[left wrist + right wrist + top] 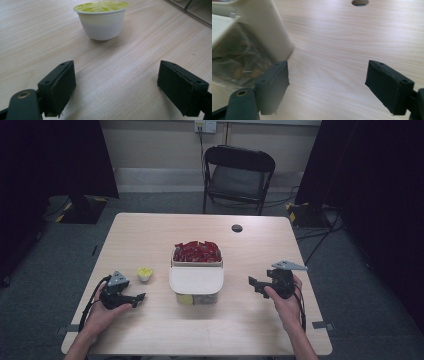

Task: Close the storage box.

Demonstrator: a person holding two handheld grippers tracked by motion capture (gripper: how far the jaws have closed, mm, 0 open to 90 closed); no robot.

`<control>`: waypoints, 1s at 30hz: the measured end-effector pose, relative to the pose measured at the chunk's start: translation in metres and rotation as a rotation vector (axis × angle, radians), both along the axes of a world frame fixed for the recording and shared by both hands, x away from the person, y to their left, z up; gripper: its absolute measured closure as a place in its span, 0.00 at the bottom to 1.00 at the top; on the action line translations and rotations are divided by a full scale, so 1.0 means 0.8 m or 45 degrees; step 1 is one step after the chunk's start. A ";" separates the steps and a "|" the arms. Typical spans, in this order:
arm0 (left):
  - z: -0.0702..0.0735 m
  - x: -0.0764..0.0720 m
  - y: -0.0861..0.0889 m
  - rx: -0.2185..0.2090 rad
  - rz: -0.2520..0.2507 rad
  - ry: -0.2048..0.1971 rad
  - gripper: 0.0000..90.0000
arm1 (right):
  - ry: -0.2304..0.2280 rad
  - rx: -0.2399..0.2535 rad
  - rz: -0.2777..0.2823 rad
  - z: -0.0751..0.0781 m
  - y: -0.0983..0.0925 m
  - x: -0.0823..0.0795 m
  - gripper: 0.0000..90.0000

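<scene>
At the lower left of the high view, a person's left hand rests on the light wooden table holding the left gripper, its jaws spread wide with nothing between them. Just above and to its right stands a small white capsule cup with a yellow-green foil lid; in the left gripper view the same cup sits upright at top centre, well clear of both pads. At frame centre is a cream organiser box, its rear compartment heaped with red sachets and a flat lid over the front part. At the lower right, the right gripper points toward the box, jaws apart and empty; in its own view the box wall stands at upper left.
</scene>
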State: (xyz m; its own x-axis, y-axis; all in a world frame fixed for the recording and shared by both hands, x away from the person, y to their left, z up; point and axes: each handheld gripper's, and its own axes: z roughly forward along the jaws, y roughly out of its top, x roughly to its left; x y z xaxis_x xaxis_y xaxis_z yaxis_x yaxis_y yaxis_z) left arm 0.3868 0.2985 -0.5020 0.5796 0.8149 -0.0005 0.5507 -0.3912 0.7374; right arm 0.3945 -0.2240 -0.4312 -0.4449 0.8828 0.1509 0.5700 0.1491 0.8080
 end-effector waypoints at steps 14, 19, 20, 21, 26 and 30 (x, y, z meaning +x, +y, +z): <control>0.000 0.001 0.000 -0.003 0.011 0.000 0.16 | 0.109 -0.080 -0.119 -0.041 -0.034 0.012 0.20; 0.000 0.001 0.000 -0.003 0.011 0.000 0.16 | 0.152 -0.165 -0.140 -0.055 -0.037 0.016 0.20; 0.000 0.001 0.000 -0.003 0.011 0.000 0.16 | 0.156 -0.168 -0.139 -0.058 -0.037 0.016 0.20; 0.000 0.001 0.000 -0.003 0.012 0.000 0.16 | 0.162 -0.168 -0.133 -0.061 -0.037 0.016 0.20; 0.000 0.001 0.000 -0.004 0.011 0.000 0.16 | 0.185 -0.265 -0.142 -0.075 -0.032 0.013 0.19; 0.000 0.001 0.000 -0.003 0.011 0.000 0.16 | 0.143 -0.287 -0.190 -0.080 -0.030 0.012 0.15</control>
